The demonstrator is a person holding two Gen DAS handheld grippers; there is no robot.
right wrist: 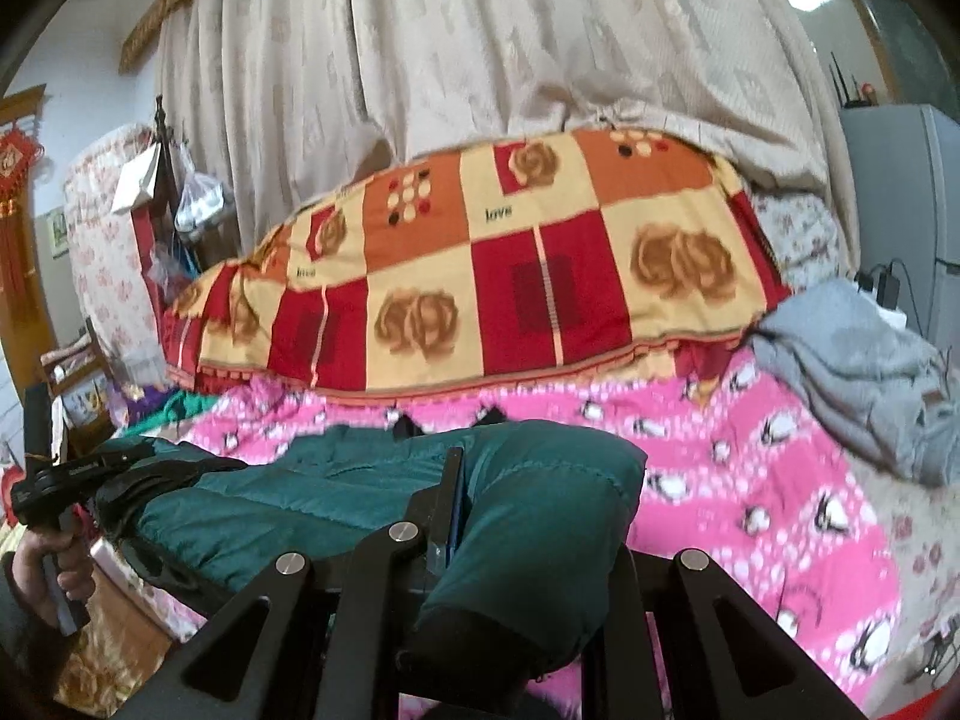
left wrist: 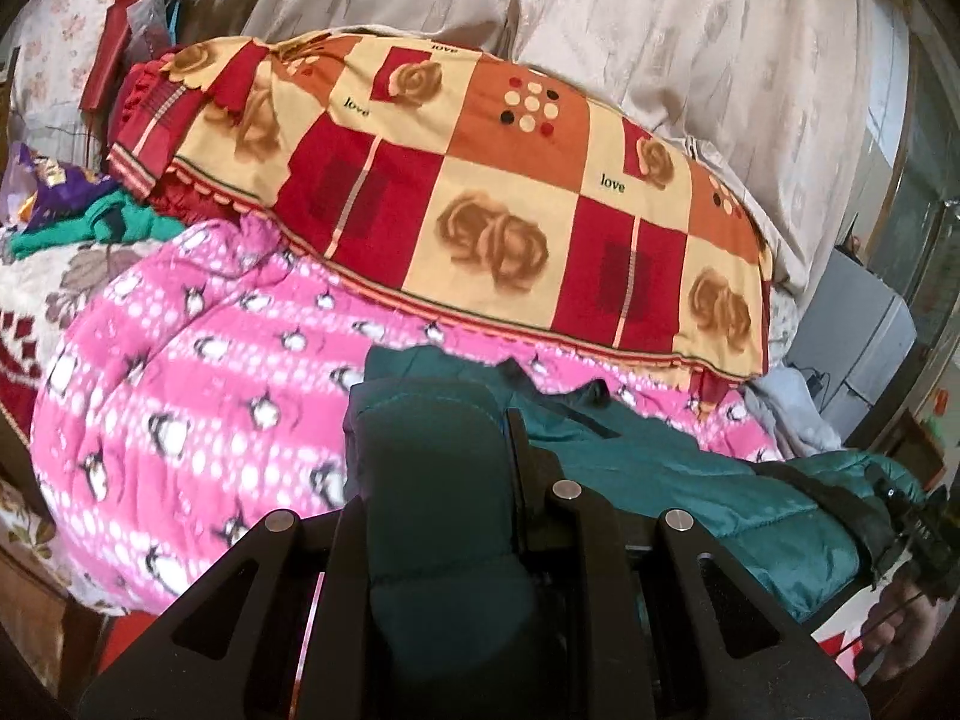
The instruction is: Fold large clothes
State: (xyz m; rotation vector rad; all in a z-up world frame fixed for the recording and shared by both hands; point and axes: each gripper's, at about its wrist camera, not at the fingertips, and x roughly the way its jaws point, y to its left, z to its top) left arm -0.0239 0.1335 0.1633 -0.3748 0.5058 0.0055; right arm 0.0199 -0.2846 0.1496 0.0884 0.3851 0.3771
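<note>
Now each claw, left [left wrist: 480,450] and right [right wrist: 480,480], clamps the teal jacket [left wrist: 690,480] stretched between them

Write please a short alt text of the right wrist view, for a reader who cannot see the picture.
The right gripper is shut on a puffy dark green jacket spread over a pink penguin-print blanket. At the left edge, a hand holds the left gripper at the jacket's other end. Behind lie a red and yellow patchwork quilt, a grey garment and beige curtains.

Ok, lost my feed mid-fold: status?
Left gripper and right gripper both shut on teal jacket. Jacket over pink blanket. Grey garment off to the side, not blocking.
</note>
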